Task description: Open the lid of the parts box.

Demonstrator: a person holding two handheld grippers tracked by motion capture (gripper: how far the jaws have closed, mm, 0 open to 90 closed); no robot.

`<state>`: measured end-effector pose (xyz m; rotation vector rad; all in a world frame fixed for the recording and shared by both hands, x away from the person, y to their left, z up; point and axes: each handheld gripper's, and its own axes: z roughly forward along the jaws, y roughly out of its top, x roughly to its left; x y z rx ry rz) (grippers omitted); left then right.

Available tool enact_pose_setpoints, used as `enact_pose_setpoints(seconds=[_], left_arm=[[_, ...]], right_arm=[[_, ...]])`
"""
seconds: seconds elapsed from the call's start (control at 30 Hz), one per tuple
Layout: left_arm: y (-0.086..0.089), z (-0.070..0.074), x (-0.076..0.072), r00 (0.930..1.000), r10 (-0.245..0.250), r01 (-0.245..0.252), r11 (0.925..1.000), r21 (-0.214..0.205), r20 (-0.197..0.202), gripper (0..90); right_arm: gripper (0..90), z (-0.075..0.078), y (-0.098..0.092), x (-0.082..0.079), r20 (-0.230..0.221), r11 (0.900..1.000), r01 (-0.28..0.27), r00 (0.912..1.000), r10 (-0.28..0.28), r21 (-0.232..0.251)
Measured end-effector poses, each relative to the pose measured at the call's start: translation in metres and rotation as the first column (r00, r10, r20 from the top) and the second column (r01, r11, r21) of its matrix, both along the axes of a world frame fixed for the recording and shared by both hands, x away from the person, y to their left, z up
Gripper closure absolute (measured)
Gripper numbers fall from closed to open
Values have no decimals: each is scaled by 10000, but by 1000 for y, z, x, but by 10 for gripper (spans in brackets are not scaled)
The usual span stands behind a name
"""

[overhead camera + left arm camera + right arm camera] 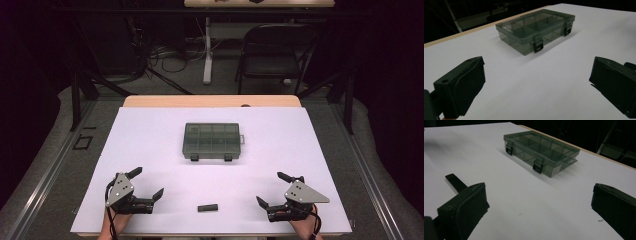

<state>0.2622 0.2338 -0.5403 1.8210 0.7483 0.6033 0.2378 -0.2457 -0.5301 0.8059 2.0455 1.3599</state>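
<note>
Lowest in the high view, the left claw (149,183) sits at the lower left of the frame and the right claw (270,188) at the lower right, each with jaws spread wide and nothing between them. Both rest low over the white worktop (150,135). Between them, near the bottom centre, lies a small dark bar (208,207), flat on the sheet and touching neither claw; in the right gripper view it shows at the left edge, just past the left jaw.

Farther up, at the frame's centre, sits the clear compartment box (213,140), lid down, with two dark latches (194,157) on its near side and well apart from both claws.

The work in hand looks like opening the box or picking up the bar. To do it well, bring one claw to steady the box's side while the other works a latch from below, one latch at a time, so the light box does not slide.

No brand, label or writing can be read on anything here.
</note>
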Motion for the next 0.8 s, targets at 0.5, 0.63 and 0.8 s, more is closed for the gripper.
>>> enact_pose_setpoints(seconds=[0.5,0.63,0.8], left_arm=[[-11,0,15,9997,-83,87,9998,199,-211,0],[-15,0,21,9984,-317,327,9992,227,-465,0],[-18,1,25,9973,-378,392,9990,211,-632,0]], right_arm=[[0,-4,9,19,-624,9998,-95,9980,84,-170],[0,-4,11,27,-794,9999,-38,9968,25,-167],[0,-4,11,33,-943,9999,-66,9955,53,-134]])
